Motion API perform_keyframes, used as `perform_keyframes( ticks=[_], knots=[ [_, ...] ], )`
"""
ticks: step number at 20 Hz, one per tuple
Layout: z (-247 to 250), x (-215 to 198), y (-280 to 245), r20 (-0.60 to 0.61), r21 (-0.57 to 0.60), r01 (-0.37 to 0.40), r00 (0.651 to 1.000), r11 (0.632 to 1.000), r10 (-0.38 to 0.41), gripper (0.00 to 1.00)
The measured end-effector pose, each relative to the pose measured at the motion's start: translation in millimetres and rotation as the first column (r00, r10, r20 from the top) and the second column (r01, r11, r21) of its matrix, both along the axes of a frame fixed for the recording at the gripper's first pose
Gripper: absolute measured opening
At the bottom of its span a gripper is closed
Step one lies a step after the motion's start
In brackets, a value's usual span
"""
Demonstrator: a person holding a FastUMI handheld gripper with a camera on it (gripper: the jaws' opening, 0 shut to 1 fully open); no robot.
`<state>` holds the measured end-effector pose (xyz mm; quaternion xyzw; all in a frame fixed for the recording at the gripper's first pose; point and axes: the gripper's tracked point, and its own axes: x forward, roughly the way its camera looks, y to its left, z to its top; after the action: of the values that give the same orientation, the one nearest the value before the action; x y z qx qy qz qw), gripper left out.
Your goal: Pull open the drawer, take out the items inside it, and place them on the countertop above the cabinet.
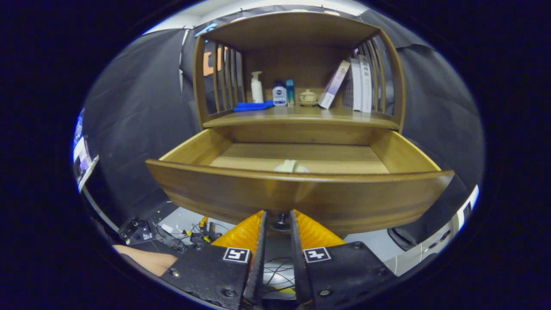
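Gripping the drawer [297, 193] knob [282, 220], the tool [278, 221] is nearly closed. Just inside the drawer front lies a pale, probably soft, light item [291, 166]; pinch its middle.

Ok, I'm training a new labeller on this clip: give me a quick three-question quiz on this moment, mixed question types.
1. True or false: the drawer is pulled open.
2. Multiple choice: what is the tool at? A) holding the blue cloth B) its fingers set on either side of the drawer's knob C) lifting a book
3. Fill in: a pale rounded item lies inside the drawer, just behind its ____ panel.

Key: 1 true. 2 B, though real contact on the knob cannot be told. 3 front.
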<state>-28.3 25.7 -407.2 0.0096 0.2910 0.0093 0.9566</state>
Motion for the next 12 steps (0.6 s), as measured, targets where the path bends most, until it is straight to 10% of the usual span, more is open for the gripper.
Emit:
perform_keyframes(
  ticks=[8,12],
  knots=[
    [73.8,25.0,34.0,0.083,-0.008,-0.142,0.986,0.99,0.142,0.87],
    [79.7,52.2,27.7,0.034,-0.01,-0.133,0.99,0.991,0.134,0.92]
  ],
)
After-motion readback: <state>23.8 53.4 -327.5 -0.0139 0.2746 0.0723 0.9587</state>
